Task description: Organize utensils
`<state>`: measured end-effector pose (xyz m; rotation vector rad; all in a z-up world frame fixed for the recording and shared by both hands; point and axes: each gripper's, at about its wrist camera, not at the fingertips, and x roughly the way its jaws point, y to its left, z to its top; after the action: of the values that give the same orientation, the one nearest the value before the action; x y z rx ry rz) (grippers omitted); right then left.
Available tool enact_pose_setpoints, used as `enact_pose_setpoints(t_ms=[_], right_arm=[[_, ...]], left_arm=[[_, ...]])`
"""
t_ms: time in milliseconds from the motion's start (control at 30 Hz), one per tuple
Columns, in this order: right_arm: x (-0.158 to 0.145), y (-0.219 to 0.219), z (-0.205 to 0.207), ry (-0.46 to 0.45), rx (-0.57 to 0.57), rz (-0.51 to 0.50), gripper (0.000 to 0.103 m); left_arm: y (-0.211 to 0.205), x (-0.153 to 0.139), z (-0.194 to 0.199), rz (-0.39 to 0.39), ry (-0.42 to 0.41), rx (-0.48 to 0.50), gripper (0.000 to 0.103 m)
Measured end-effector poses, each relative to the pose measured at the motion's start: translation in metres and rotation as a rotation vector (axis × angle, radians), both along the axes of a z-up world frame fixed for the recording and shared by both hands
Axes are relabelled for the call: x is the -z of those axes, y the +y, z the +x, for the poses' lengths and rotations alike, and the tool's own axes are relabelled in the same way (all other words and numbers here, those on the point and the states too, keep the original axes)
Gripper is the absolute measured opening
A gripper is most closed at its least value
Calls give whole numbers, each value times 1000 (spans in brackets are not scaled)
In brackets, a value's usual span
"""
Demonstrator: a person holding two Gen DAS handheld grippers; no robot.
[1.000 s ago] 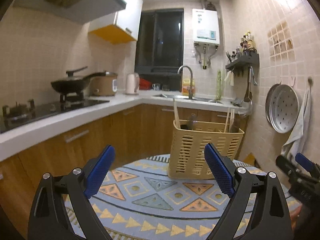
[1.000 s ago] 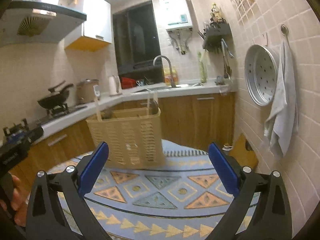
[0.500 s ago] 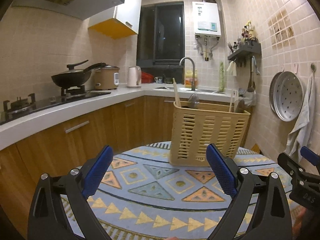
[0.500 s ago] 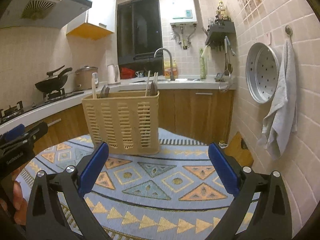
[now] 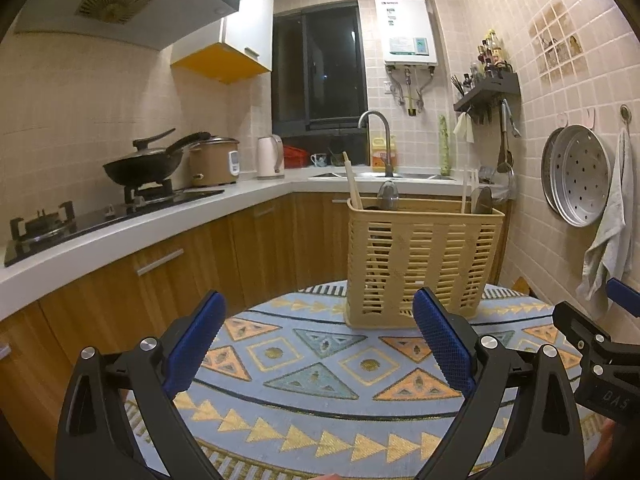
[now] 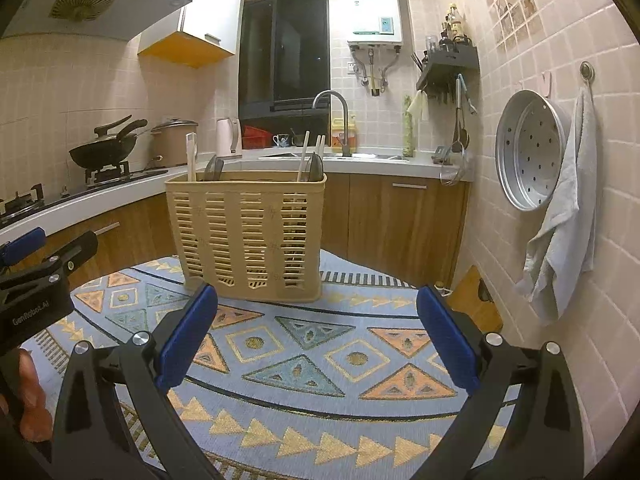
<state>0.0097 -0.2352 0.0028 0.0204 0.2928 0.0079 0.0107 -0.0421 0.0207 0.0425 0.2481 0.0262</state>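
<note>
Kitchen, round table with patterned cloth (image 5: pixel 320 364). Beige utensil caddy (image 5: pixel 420 268) stands upright at 12 o'clock on it, chopsticks (image 5: pixel 354 184) and spoons already slotted in. Left gripper (image 5: pixel 320 344) and right gripper (image 6: pixel 316 344) both spread wide, empty, level with the caddy, probably lining up.

Warm, yellowish indoor light from overhead; ceiling glare at top of both views. Window (image 5: pixel 320 68) black. Strong fisheye bend: wall tiles (image 6: pixel 560 40) and counter (image 5: pixel 120 232) curve toward dark corners. Centre sharp, no motion blur. Soft shadow under the basket (image 6: pixel 248 236).
</note>
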Motion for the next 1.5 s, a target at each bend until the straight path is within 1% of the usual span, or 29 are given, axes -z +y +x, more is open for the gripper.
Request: enact_pose_setpoints(t_ms=[233,367,767,1500], right_arm=[[-3,5,-5,-25,3,-31,95],[-3,8,-4,-22,1,-41,95],[-3,2,-3,-16,15,-18,95],[-3,2,-5,-29,27,-20,95]], left_arm=[[3,0,1,-12,4,-3,93],[2,0,2,-12,11,2,94],[1,1,3,-8,15,10,95],[0,2,2,-4,14,34,95]])
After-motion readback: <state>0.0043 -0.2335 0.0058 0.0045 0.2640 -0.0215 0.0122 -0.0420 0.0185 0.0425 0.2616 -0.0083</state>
